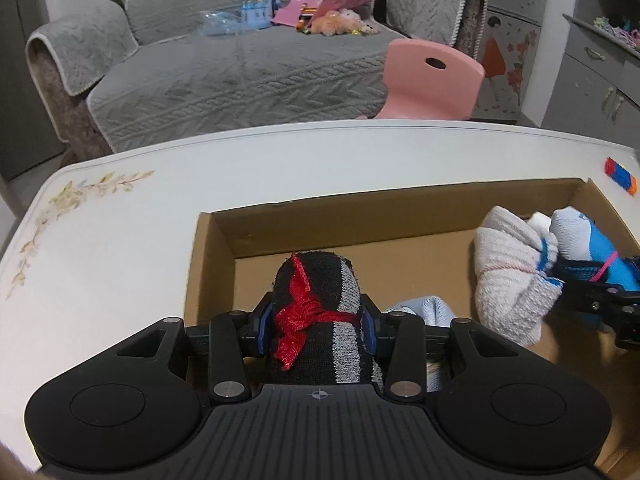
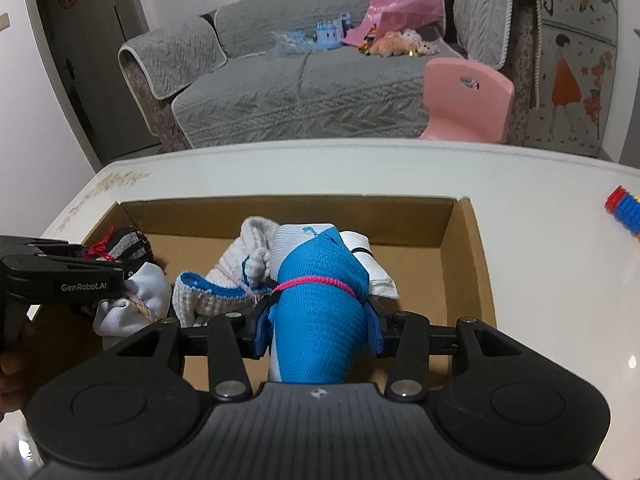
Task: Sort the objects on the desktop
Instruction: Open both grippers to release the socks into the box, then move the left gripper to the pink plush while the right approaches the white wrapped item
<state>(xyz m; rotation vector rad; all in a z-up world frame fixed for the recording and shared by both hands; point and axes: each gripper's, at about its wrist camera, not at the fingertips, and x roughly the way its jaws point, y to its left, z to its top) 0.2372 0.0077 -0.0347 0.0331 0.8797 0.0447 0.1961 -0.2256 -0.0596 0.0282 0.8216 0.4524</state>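
While I hold both tools over the cardboard box (image 2: 466, 264), the grey sofa (image 2: 304, 92) fills the room behind it, with a pink chair (image 2: 466, 100) between the sofa and the box's far right corner. The box sits on the white counter (image 1: 120, 248), open at the top.

Inside the box, my right hand-held gripper (image 2: 318, 328) pinches a blue-and-white sock bundle (image 2: 320, 304) tied with a pink band, its pads pressed on both sides. Just left of that bundle lies a white knitted sock bundle (image 2: 244, 268), touching it. At the box's left end, my left hand-held gripper (image 1: 318, 326) is clamped on a black-and-grey striped sock bundle (image 1: 320, 280) tied with red ribbon (image 1: 298, 312). A pale blue bundle (image 1: 420, 310) lies on the box floor just beside it.

Outside the box, off its far right corner, a small stack of red, blue and orange toy bricks (image 2: 626, 214) rests on the counter.
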